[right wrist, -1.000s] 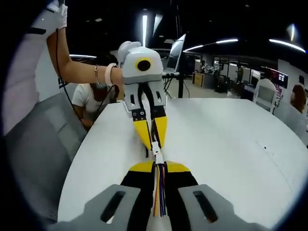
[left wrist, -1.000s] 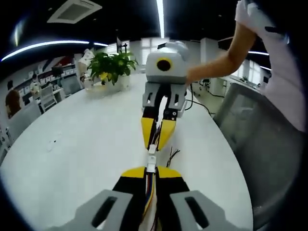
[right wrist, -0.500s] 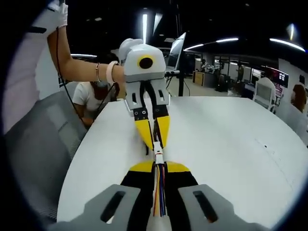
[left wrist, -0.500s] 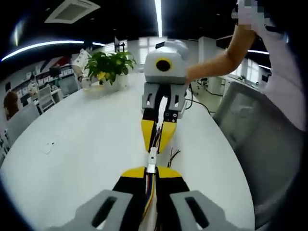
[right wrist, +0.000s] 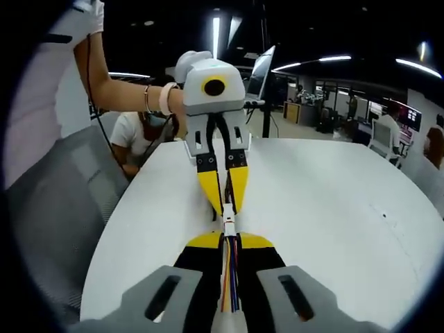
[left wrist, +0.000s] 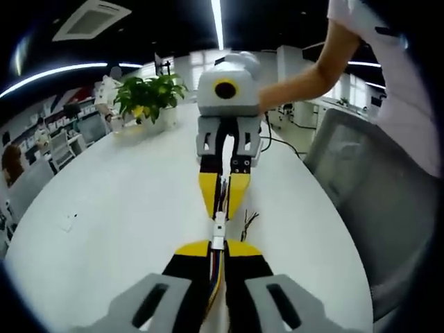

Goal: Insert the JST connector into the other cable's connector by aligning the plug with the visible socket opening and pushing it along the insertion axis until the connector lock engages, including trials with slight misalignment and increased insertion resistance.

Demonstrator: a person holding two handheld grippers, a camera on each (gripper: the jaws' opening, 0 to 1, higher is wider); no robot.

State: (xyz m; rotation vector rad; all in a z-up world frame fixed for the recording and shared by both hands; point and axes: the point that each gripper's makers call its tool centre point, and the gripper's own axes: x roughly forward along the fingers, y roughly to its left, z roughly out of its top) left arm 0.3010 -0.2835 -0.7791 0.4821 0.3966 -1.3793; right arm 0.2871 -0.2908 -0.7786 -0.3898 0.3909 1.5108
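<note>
You are holding both tools tip to tip above the round white table. In the left gripper view, your left gripper, with its yellow-and-black jaws, is pinching a bundle of thin coloured wires that ends in a small white JST connector. Your right gripper is facing it from the far side, its jaws closed on its own cable. The two white housings are meeting end to end between the tips; you cannot tell from here whether the lock is engaged.

In the right gripper view, your right gripper is clamping multicoloured wires leading to the small white plug, which is touching the left gripper tips. A green potted plant is standing at the table's far left.
</note>
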